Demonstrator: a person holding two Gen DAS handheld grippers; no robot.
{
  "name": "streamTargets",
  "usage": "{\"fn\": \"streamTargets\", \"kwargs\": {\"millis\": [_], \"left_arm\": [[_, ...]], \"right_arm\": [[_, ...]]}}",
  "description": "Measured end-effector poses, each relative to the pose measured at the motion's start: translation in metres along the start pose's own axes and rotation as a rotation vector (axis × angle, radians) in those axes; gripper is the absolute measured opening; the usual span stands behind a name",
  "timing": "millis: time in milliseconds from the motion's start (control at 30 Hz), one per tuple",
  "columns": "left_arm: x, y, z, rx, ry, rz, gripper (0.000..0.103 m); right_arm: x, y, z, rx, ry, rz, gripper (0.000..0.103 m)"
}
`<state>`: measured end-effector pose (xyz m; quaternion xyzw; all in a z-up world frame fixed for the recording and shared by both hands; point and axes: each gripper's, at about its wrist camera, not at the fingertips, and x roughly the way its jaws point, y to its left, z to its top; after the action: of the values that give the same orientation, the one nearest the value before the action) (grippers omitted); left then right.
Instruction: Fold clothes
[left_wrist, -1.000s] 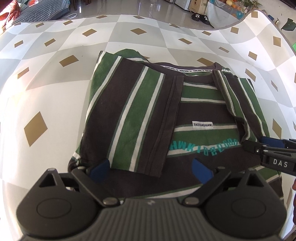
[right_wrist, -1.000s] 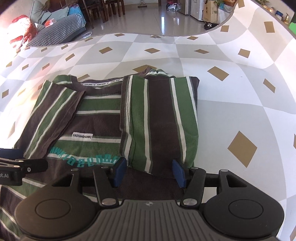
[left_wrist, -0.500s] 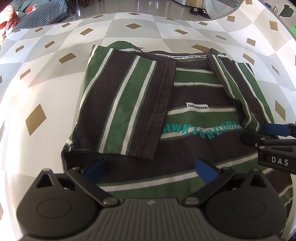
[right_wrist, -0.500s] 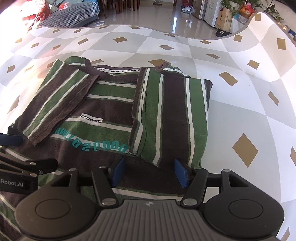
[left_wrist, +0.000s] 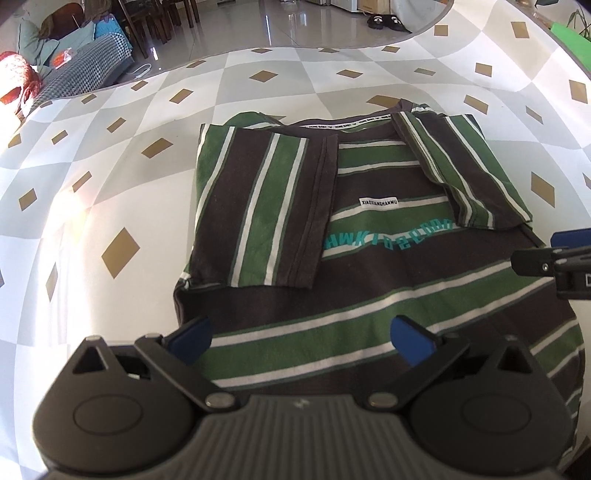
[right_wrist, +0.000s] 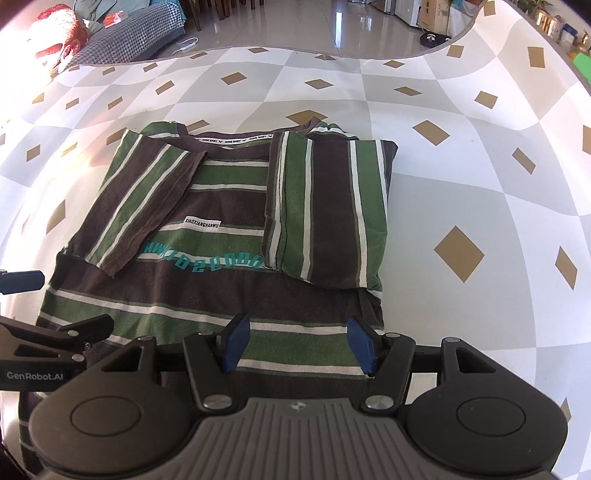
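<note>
A green, brown and white striped T-shirt (left_wrist: 369, 273) lies flat on the checkered tablecloth, collar at the far end, both sleeves folded in over the chest; it also shows in the right wrist view (right_wrist: 236, 236). My left gripper (left_wrist: 301, 341) is open and empty, hovering over the shirt's lower left part. My right gripper (right_wrist: 299, 345) is open and empty over the lower right part near the hem. The right gripper also shows at the right edge of the left wrist view (left_wrist: 554, 258), and the left gripper at the left edge of the right wrist view (right_wrist: 48, 339).
The tablecloth (left_wrist: 110, 192) with grey and white squares and gold diamonds spreads around the shirt. Beyond the table's far edge lie a tiled floor (right_wrist: 295, 26), a checked sofa (right_wrist: 125, 33) and slippers (left_wrist: 384, 20).
Both grippers have pulled back toward the shirt's hem and risen, so more of the lower shirt shows. The shirt has not moved.
</note>
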<state>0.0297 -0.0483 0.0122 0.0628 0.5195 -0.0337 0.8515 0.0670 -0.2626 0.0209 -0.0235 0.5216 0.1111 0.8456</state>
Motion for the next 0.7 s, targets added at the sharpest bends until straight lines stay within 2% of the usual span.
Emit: {"fn": "streamTargets", "kwargs": {"millis": [533,700], "left_arm": [[0.008,0.010,0.002,-0.055,0.021,-0.005,0.103],[0.013,0.011,0.003,-0.061,0.030,-0.004,0.103]], "right_arm": [[0.017,-0.075,0.018,0.399,0.006,0.208,0.058],[0.023,-0.084,0.024,0.411,0.002,0.194,0.058]]}}
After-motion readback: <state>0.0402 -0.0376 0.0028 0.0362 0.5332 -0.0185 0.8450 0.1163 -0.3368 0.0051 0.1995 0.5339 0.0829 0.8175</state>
